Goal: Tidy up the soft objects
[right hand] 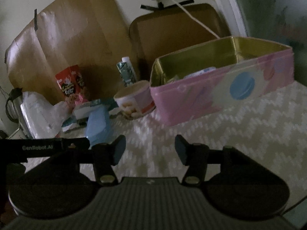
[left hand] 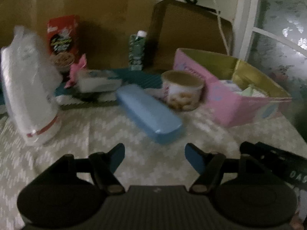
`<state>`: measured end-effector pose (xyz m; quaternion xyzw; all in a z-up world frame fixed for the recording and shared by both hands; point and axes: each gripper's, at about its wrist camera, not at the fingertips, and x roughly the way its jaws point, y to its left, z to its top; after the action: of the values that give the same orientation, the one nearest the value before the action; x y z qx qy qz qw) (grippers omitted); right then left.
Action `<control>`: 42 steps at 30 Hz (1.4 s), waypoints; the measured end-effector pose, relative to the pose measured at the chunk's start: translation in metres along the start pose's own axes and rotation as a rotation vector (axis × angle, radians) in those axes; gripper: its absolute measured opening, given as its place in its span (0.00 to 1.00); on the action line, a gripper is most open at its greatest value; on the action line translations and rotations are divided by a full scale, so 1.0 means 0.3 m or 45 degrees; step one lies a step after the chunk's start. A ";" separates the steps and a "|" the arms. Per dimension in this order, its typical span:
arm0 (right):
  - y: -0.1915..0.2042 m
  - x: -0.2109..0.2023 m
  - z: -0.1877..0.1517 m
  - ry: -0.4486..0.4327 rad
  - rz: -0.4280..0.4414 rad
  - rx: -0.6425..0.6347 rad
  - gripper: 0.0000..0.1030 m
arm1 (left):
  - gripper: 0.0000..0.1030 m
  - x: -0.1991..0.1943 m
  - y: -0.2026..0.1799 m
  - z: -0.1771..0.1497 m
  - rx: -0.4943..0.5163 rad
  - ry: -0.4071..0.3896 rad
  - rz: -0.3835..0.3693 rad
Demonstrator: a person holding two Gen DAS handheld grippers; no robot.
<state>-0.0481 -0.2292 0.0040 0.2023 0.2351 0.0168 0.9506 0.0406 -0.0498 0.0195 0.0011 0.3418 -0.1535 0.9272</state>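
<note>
Lying flat on the patterned cloth of the desk (left hand: 134, 130), the blue soft case (left hand: 148, 113) was the nearest loose item to both grippers, and it looked like the next thing to sort. Its long axis ran diagonally in the left wrist view, from the upper left near the clutter down to the lower right, with the near end pointing toward the left gripper (left hand: 154, 158). In the right wrist view the same case appeared foreshortened, end-on, well to the left of the right gripper (right hand: 149, 149).

Both grippers were released, their blue pads spread with only cloth showing between them; neither held anything.

The step in hand seemed to be an approach before a pick. The next move would probably call for the left gripper to line up across the case's narrow width, not along its length, and settle over it before closing.

Just beyond the case stood a round biscuit tin (left hand: 182, 90), and to its right the pink box (left hand: 239, 103), open at the top with some pale items already inside, the likely destination. On the far left a white plastic bag (left hand: 28, 84) stood upright, with a red carton (left hand: 62, 38) behind it.
</note>
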 end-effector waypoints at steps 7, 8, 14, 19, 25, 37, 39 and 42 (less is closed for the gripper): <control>0.044 0.050 -0.014 0.072 -0.016 -0.002 0.70 | 0.91 0.037 0.110 -0.036 0.041 -0.017 0.097; 0.050 0.057 -0.010 0.069 -0.019 -0.009 0.71 | 0.91 0.045 0.122 -0.038 0.053 -0.023 0.122; 0.105 0.157 0.024 0.062 -0.050 -0.094 0.74 | 0.95 0.069 0.201 -0.045 -0.006 -0.041 0.112; 0.129 0.214 0.020 0.105 -0.074 -0.158 0.79 | 0.95 0.061 0.177 -0.055 0.036 -0.055 0.119; 0.129 0.204 0.014 0.096 -0.060 -0.135 0.80 | 0.95 0.067 0.181 -0.054 0.032 -0.059 0.136; 0.130 0.199 0.012 0.090 -0.041 -0.102 0.81 | 0.95 0.071 0.182 -0.052 0.047 -0.052 0.143; 0.128 0.196 0.013 0.089 -0.037 -0.099 0.81 | 0.95 0.072 0.180 -0.052 0.048 -0.048 0.139; 0.123 0.196 0.015 0.091 -0.033 -0.103 0.81 | 0.96 0.072 0.178 -0.053 0.048 -0.046 0.133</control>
<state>0.0087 -0.1896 -0.0038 0.1600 0.2708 0.0211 0.9490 0.0615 -0.0034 -0.0119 0.0338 0.3216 -0.1113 0.9397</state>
